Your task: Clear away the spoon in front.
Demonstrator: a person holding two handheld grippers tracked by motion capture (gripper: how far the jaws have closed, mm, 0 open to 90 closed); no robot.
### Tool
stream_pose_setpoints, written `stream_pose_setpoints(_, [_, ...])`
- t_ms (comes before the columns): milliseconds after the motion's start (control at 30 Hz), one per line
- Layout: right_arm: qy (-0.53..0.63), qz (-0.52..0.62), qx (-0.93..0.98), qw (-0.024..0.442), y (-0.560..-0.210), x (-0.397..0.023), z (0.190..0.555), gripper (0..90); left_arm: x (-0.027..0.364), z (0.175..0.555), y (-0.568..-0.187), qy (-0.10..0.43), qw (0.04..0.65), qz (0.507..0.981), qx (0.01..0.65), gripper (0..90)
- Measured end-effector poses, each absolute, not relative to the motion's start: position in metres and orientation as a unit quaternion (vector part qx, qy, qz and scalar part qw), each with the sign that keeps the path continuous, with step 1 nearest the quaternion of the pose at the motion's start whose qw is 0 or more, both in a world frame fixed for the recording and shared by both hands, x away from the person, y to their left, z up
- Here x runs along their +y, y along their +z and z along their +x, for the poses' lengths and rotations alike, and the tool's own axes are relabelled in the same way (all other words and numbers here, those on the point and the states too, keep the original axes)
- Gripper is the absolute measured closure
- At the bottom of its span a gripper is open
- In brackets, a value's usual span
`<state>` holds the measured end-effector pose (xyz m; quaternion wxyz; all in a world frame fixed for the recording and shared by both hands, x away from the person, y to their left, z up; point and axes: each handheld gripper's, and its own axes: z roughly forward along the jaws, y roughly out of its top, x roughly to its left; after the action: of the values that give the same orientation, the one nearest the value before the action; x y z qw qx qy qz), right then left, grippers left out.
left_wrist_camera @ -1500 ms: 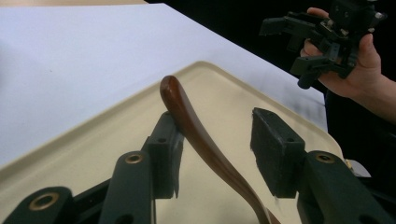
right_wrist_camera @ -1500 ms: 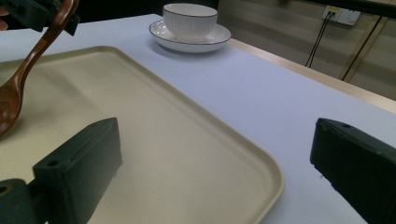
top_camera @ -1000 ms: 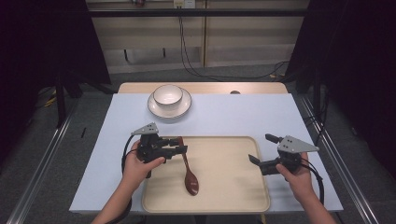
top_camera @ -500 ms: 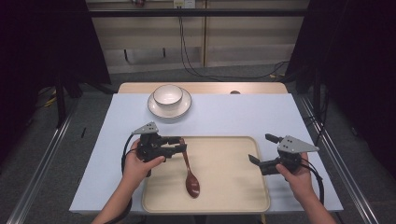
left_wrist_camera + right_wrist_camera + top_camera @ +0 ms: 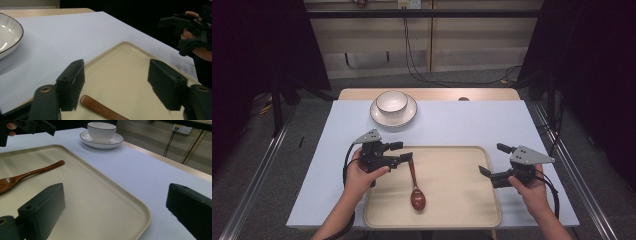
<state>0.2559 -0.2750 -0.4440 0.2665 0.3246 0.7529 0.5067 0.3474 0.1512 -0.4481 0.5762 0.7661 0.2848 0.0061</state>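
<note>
High view: left tool (image 5: 405,151), jaws just opening, straddles the spoon (image 5: 415,183) handle unclamped; right tool (image 5: 492,162) open, empty.

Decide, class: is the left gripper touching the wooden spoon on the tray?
Apart. In the left gripper view, the left gripper, whose jaws have just been opening, stands wide, its pads clear of the spoon handle lying on the tray.

Spoon handle (image 5: 102,110) between parted fingers (image 5: 71,83), untouched.
</note>
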Motion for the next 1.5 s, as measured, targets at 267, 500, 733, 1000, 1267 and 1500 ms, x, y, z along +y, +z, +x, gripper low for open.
stream_pose_setpoints(267, [0.506,0.326,0.753,0.265,-0.444,-0.275,0.256,1.9,0.155,0.347,-0.446,0.017,0.581,0.765,0.278,20.8])
stream_pose_setpoints(500, [0.506,0.324,0.753,0.268,-0.444,-0.275,0.256,1.9,0.159,0.346,-0.444,0.037,0.578,0.766,0.279,16.0])
stream_pose_setpoints(733, [0.506,0.324,0.753,0.268,-0.444,-0.275,0.256,1.9,0.166,0.345,-0.442,0.045,0.579,0.765,0.28,11.7])
stream_pose_setpoints(1000, [0.506,0.324,0.753,0.267,-0.444,-0.276,0.256,1.9,0.177,0.346,-0.44,0.052,0.588,0.754,0.29,10.3])
stream_pose_setpoints(1267, [0.506,0.323,0.753,0.269,-0.443,-0.277,0.256,1.9,0.185,0.347,-0.439,0.063,0.585,0.752,0.297,10.2])
stream_pose_setpoints(1500, [0.506,0.324,0.753,0.268,-0.443,-0.277,0.256,1.9,0.194,0.348,-0.439,0.067,0.587,0.75,0.298,10.2])
